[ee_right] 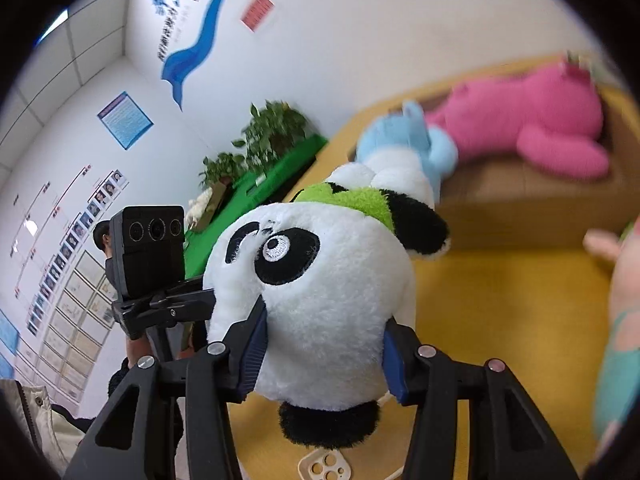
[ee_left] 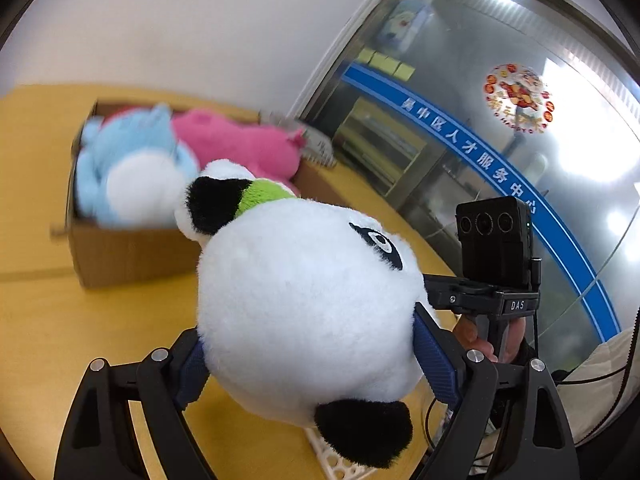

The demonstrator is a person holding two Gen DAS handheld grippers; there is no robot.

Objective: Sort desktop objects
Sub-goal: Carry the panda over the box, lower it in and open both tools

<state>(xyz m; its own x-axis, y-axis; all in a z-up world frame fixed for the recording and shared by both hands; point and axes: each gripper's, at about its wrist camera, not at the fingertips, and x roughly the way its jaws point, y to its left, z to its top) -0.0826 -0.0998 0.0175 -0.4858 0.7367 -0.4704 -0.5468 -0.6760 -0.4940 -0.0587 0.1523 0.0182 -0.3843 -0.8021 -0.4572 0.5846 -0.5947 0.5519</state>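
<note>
Blue-padded fingers (ee_left: 434, 354) of the left gripper (ee_left: 316, 356) press into both flanks of the panda plush (ee_left: 304, 304), pinching its round white head, which bulges between them. From the right wrist view, the right gripper (ee_right: 322, 344) clamps the same plush (ee_right: 316, 292) from the other side, its pads sunk into the pile on either flank. Both tools thus hold one toy, which hangs clear of the yellow tabletop (ee_left: 44, 328), face turned sideways, green scarf and black ear pointing toward the box.

Beyond the panda stands an open cardboard box (ee_left: 120, 256) on the table. It already contains a light blue plush (ee_left: 128, 168) and a pink plush (ee_left: 240, 144), lying side by side and filling much of the opening. A white perforated item (ee_left: 332, 460) lies on the table below the panda, partly hidden; the right wrist view shows a cream phone case (ee_right: 326, 468) in about the same place. A second colourful soft item (ee_right: 624, 320) sits at the right edge of that view, too blurred to identify.

Assessment: the step in hand appears to be carrying the panda to the box. To do it well, both grips should keep even pressure, since the soft head can squirm out of an uneven pinch. The toy should clear the near box wall before descending. Free space looks limited; the gap in front of the blue plush seems the best target. Releasing both grippers together, low over the box, should prevent the toy from rolling out.
</note>
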